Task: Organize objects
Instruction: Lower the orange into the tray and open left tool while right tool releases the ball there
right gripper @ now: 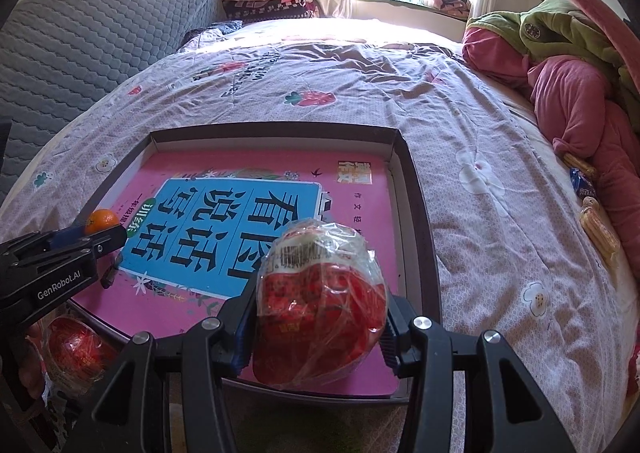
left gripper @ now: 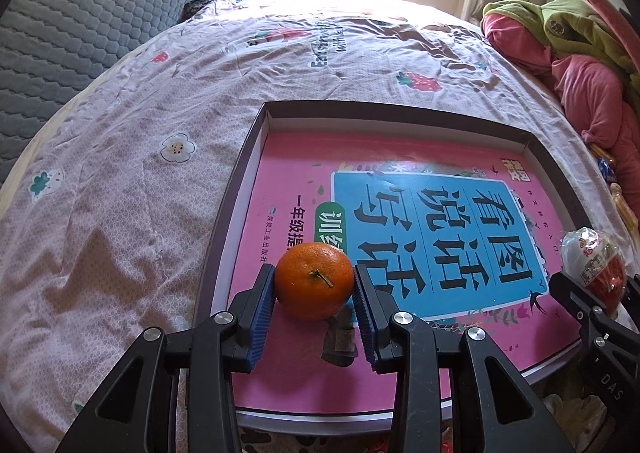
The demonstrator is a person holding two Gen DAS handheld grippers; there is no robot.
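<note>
The left claw point(left gripper: 315, 285) is reaching forward low over the near left part of the tray point(left gripper: 236, 189), its blue ribbed pads pressing on both sides of an orange point(left gripper: 314, 280). The orange is sitting between the pads, stem facing the camera, above the pink book point(left gripper: 280, 181) that is lying flat inside the tray. In the right wrist view the left claw point(right gripper: 105, 233) is showing its black body marked "GenRobot.AI".

The right claw point(right gripper: 316, 317) is reaching over the near right part of the tray point(right gripper: 420, 221), its fingers closing on a plastic-wrapped red packet point(right gripper: 320, 305). A barcode label is showing on the packet's top; its print is too small to read.

The book point(right gripper: 360, 213) is carrying large Chinese characters on a blue panel, reading "看图说话写话" upside down to the cameras.

The tray is resting on the bed point(right gripper: 480, 133), which is covered with a flower-and-strawberry sheet. A second red wrapped packet point(right gripper: 76, 345) is lying just outside the tray's near left corner.
</note>
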